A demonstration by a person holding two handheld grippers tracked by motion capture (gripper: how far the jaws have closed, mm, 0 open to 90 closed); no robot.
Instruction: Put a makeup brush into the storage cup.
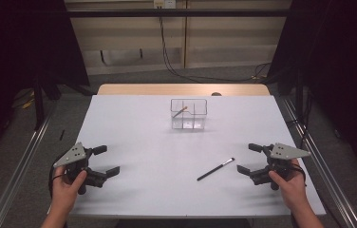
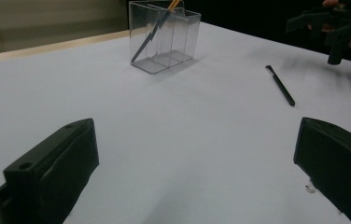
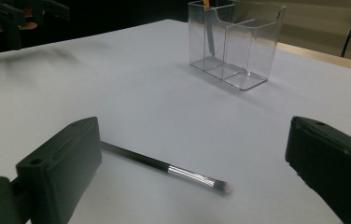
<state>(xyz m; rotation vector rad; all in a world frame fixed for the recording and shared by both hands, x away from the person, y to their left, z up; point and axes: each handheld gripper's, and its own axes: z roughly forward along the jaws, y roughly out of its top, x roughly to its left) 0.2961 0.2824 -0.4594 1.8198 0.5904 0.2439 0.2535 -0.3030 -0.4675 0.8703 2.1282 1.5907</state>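
High view shows a white table (image 1: 167,142) with a clear plastic box (image 1: 189,114) standing toward the far side, near the middle. The box has thin walls inside that split it into small parts. A pencil-like stick with an orange end (image 1: 180,112) leans tilted in the left part of the box.

A black brush (image 1: 215,169) with a shiny silver band lies flat on the table, on the near right side. It is well apart from the box. Nothing lies between the brush and the box, just bare white table.

The left gripper (image 1: 106,161) is held by a hand (image 1: 67,183) at the near left. Its jaws are spread wide apart and hold nothing. The right gripper (image 1: 250,158) is held by the other hand (image 1: 290,183) at the near right. Its jaws are wide apart too, with nothing between them. The brush lies near the right gripper, just to its left, not touching it.

In the right gripper view, the brush (image 3: 164,165) runs on the table from beside the left jaw toward the middle, with its soft tip pointing right.

The table has a wooden edge (image 1: 181,89) at the far side. Past it is a grey floor (image 1: 134,76), a pale wall and black cables (image 1: 172,57) hanging down. Dark curtains (image 1: 20,42) hang on both sides, and metal rails (image 1: 20,161) run along the floor.
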